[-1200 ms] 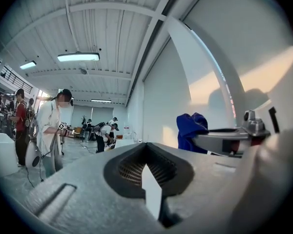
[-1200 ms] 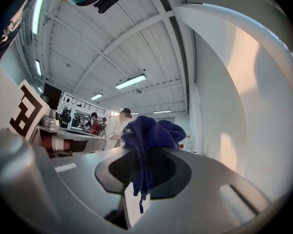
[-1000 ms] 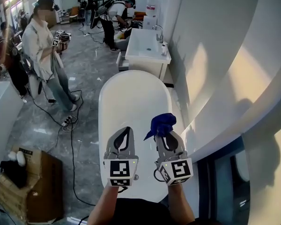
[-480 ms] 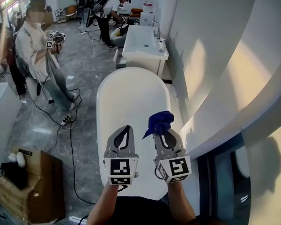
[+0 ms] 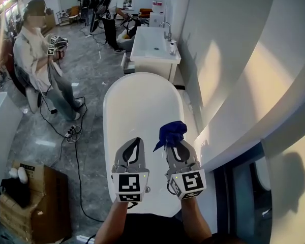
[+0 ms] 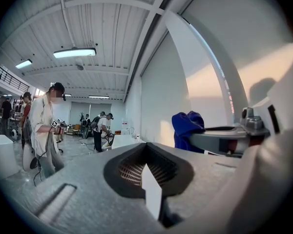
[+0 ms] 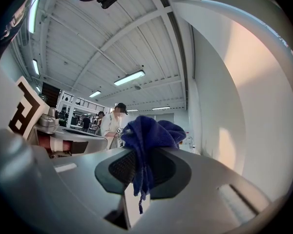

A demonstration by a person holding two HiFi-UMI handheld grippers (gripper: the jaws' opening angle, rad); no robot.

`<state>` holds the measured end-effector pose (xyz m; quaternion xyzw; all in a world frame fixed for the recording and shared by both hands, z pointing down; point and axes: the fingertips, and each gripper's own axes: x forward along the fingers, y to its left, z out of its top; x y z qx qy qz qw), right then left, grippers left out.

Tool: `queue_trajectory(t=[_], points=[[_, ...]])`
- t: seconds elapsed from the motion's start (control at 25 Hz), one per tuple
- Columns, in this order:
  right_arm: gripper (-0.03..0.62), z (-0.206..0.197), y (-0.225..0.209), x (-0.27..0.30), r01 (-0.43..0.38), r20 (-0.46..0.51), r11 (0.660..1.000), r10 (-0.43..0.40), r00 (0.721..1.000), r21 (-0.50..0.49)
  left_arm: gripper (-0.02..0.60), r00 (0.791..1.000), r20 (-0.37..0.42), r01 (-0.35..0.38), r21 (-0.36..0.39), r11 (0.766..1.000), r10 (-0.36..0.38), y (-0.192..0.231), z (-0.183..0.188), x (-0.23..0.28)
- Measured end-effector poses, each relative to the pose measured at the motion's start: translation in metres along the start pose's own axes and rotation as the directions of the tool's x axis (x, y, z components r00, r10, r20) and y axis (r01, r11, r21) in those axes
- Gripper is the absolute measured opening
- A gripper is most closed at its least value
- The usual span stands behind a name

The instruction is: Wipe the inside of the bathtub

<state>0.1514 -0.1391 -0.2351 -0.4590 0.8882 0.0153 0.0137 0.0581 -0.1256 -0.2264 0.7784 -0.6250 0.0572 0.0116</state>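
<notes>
Left gripper [image 5: 134, 142]: jaws pressed together with nothing in them, hanging over the near end of the bathtub [image 5: 142, 100].
Right gripper [image 5: 174, 145]: clamped on the blue cloth [image 5: 171, 132], just beside the left one, closer to the tub's right edge.
Blue cloth: bunched up past the jaw tips, with a thin bit dangling down between them.
Bathtub: white oval, runs away along the wall.
Far end: white sink [image 5: 153, 46] right past the tub.
Left side: person [image 5: 38, 60] standing on the floor, cardboard box [image 5: 35, 205] nearer.
</notes>
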Motion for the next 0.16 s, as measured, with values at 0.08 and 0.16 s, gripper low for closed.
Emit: queue_trajectory(t=[0.08, 0.16], points=[[0.058, 0.0003, 0.0001, -0.0009, -0.004, 0.000, 1.000, 0.004, 1.000, 0.001, 0.005, 1.000, -0.001, -0.001, -0.004, 1.000, 0.001, -0.0014, -0.0008, -0.0007], [0.058, 0.0016, 0.0000, -0.0011, -0.008, 0.003, 1.000, 0.008, 1.000, -0.001, 0.005, 1.000, -0.001, -0.002, -0.007, 1.000, 0.002, -0.0029, -0.0008, -0.0013]])
